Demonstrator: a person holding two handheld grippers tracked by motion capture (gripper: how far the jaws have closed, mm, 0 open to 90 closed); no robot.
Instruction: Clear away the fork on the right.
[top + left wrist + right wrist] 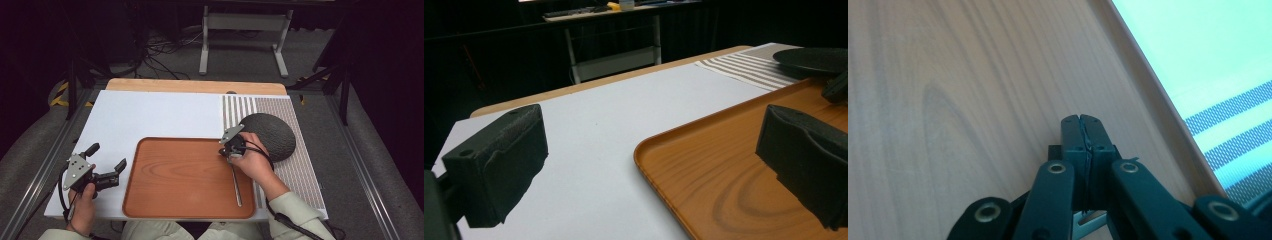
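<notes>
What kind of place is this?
Probably a recording lab: a metal-railed table with a wooden tray, loose cables on the floor, and dark curtains around.

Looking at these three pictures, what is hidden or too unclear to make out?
- The utensil: high view, its head lies under the right hand; spoon or fork, unclear.
- The right tongs: right gripper view, whether the shut jaws pinch the utensil is hidden.
- The dark round plate: high view, the hand covers its near edge.
</notes>
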